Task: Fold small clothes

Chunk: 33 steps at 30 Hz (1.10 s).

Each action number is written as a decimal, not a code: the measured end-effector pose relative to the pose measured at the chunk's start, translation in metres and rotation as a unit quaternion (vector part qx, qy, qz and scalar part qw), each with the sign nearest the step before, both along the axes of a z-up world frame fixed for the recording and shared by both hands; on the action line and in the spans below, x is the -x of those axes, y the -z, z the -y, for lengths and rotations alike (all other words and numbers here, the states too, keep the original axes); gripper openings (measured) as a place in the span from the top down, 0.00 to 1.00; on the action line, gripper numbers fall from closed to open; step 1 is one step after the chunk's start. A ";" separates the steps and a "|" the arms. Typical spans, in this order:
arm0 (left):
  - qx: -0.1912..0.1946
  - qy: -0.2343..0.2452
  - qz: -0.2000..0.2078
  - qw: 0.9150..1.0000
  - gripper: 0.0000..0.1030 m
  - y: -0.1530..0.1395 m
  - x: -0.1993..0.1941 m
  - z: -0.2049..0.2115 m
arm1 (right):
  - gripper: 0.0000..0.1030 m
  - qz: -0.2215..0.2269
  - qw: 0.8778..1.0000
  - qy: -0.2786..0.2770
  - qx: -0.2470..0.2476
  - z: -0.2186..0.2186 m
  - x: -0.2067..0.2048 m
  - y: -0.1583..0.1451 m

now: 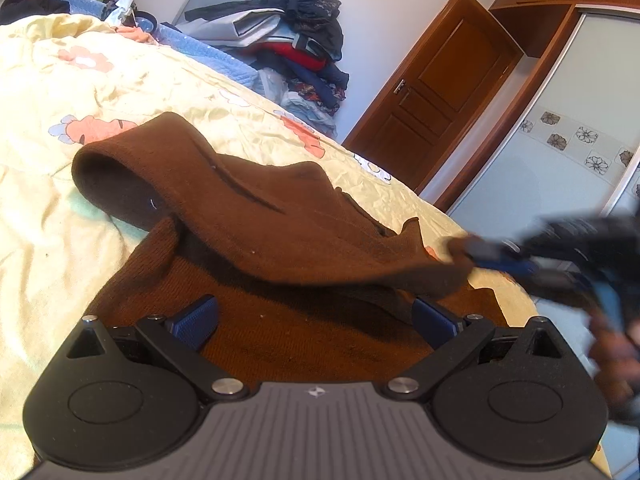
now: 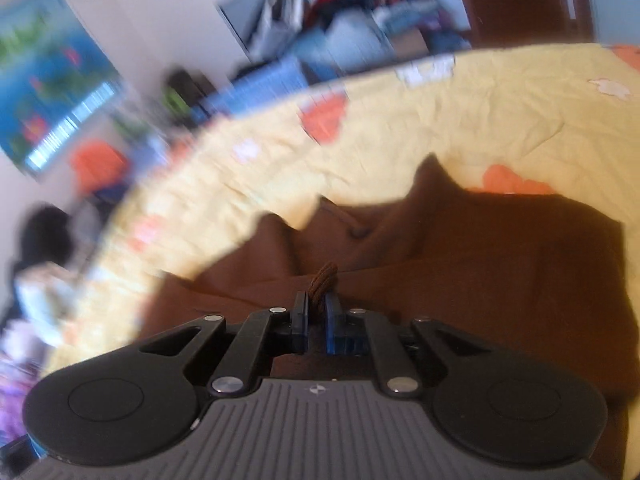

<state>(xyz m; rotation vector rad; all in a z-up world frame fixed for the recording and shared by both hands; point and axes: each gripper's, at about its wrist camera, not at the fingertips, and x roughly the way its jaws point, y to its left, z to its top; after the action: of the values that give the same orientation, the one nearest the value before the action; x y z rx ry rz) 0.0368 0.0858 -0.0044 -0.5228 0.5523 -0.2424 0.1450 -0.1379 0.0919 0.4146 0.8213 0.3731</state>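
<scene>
Sweater point(image 1: 280, 216) lies half folded on your bed point(image 1: 60, 92): your right gripper point(image 2: 316, 312) pinches its edge tight, lifted over the body; your left gripper point(image 1: 316, 320) gapes empty above the flat part; smoothing remains

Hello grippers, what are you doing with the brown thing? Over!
Left hand-held gripper open, empty. Right hand-held gripper shut on brown knit garment, lifting edge. Nothing blocking.

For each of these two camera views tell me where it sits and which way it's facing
Left wrist: on the left gripper, fingers spread, low over the brown garment, looking across the bed to the door; the right gripper and a hand show blurred.
Right wrist: on the right gripper, fingers pinching the garment's edge, facing the bed and cluttered wall.
Shared: garment, bed, clothes pile.
</scene>
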 end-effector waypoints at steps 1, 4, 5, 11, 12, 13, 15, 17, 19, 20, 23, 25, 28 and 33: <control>0.000 0.000 0.000 1.000 0.00 0.000 -0.001 0.000 | 0.85 -0.001 1.000 -0.006 -0.015 0.009 0.013 0.000; 0.000 0.000 0.000 1.000 0.00 0.000 -0.001 0.000 | 0.63 -0.038 0.999 0.010 -0.017 0.033 0.034 0.017; -0.002 0.000 0.000 1.000 0.00 0.000 -0.001 0.001 | 0.45 -0.042 0.999 0.026 -0.020 0.043 0.036 0.021; -0.012 -0.001 -0.001 1.000 0.00 0.000 -0.001 0.002 | 0.36 -0.068 0.988 0.073 -0.119 0.075 0.021 0.029; -0.013 -0.001 -0.001 1.000 0.00 0.000 -0.001 0.002 | 0.36 -0.076 0.989 0.069 -0.106 0.071 0.016 0.030; -0.014 -0.001 -0.001 1.000 0.00 0.000 -0.001 0.002 | 0.36 -0.088 0.990 0.064 -0.094 0.066 0.011 0.032; -0.014 -0.001 -0.001 1.000 0.00 0.000 -0.001 0.002 | 0.36 -0.116 0.990 0.050 -0.067 0.054 0.006 0.041; -0.014 -0.001 -0.001 1.000 0.00 0.000 -0.001 0.002 | 0.36 -0.133 0.989 0.037 -0.043 0.041 0.015 0.050; -0.014 -0.001 -0.001 1.000 0.00 0.000 -0.002 0.002 | 0.36 -0.128 0.990 0.030 -0.047 0.036 0.025 0.057; -0.014 -0.001 -0.001 1.000 0.00 0.000 -0.001 0.003 | 0.36 -0.125 0.990 0.029 -0.053 0.034 0.029 0.059; -0.014 -0.001 -0.001 1.000 0.00 0.000 -0.001 0.002 | 0.43 -0.123 0.988 0.035 -0.083 0.033 0.031 0.062; -0.013 -0.001 -0.001 1.000 0.00 0.000 -0.001 0.002 | 0.82 -0.129 0.987 0.034 -0.086 0.030 0.027 0.065; -0.013 -0.001 -0.001 1.000 0.00 0.000 -0.001 0.003 | 0.84 -0.125 0.989 0.018 -0.079 0.023 0.021 0.064; -0.016 0.000 -0.001 1.000 0.00 0.000 -0.002 0.004 | 0.84 -0.034 0.990 0.018 -0.136 0.051 0.020 0.004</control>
<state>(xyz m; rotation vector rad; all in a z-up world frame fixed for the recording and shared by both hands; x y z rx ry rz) 0.0385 0.0820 -0.0044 -0.4914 0.5580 -0.2316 0.1255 -0.1893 0.0875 0.6989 0.8308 0.4417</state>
